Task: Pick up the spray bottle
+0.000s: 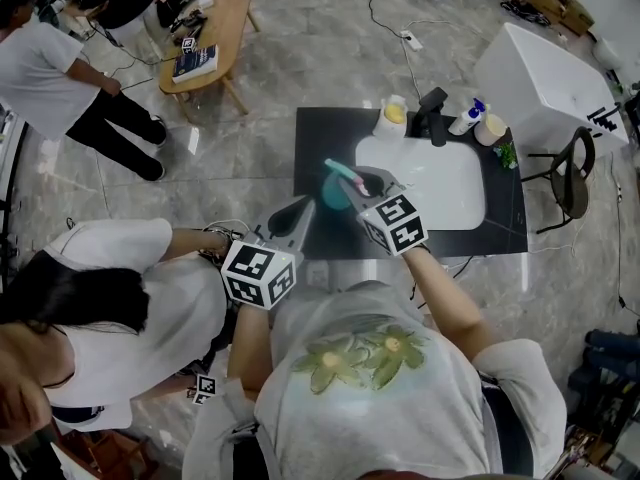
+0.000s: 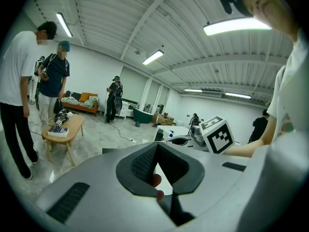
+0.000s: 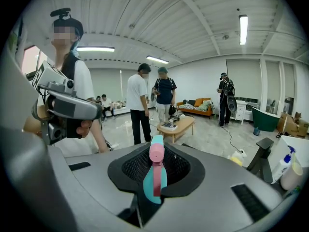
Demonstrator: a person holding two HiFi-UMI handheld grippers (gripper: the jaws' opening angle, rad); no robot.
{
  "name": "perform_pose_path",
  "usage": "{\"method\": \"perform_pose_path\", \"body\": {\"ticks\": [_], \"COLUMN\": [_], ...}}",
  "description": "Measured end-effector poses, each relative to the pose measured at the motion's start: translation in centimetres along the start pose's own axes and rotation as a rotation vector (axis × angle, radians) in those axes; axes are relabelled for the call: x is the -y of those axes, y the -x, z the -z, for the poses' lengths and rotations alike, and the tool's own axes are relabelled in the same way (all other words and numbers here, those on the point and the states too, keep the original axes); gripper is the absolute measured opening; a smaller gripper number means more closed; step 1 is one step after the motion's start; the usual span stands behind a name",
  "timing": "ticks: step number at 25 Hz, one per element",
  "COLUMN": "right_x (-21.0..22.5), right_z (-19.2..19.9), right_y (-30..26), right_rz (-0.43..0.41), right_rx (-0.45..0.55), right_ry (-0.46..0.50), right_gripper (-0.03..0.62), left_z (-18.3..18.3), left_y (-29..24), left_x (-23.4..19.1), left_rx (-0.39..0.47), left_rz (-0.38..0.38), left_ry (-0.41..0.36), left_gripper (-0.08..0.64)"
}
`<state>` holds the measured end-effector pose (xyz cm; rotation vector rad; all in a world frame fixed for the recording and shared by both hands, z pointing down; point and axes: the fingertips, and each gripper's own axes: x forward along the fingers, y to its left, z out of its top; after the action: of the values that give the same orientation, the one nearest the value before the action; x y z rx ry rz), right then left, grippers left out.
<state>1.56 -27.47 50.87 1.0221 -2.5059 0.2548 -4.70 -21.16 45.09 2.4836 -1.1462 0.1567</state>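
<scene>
There's the right gripper (image 1: pixel 352 182) out front, jaws clamped on the spray bottle (image 3: pixel 155 178), pointing forward and a little down with the right forearm (image 1: pixel 447 303) stretched out behind it. The left gripper (image 1: pixel 298 208) sits just beside it, jaw tips together with nothing between them, left forearm (image 1: pixel 250 340) tucked close to the body.

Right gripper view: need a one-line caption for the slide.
Right tongs shut on a teal spray bottle with a pink nozzle; bystanders and a low table behind.

Right tongs (image 3: pixel 155 172) grip a teal spray bottle (image 3: pixel 147 181), pink nozzle (image 3: pixel 156 153) apparently facing camera
</scene>
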Motion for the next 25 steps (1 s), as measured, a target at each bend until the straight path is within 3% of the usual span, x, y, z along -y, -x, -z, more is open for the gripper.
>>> {"method": "perform_pose_path", "body": {"ticks": [25], "right_x": [-4.1], "right_z": [-3.8], "right_y": [6.8], "right_rz": [-0.052], "right_rx": [0.114], "right_ry": [0.043], "right_gripper": [0.072], "left_z": [1.3], "left_y": [1.4], "left_x": [3.8], "left_rx": [-0.016], "left_rz": [-0.009], "left_ry": [-0.009], "left_gripper": [0.008]}}
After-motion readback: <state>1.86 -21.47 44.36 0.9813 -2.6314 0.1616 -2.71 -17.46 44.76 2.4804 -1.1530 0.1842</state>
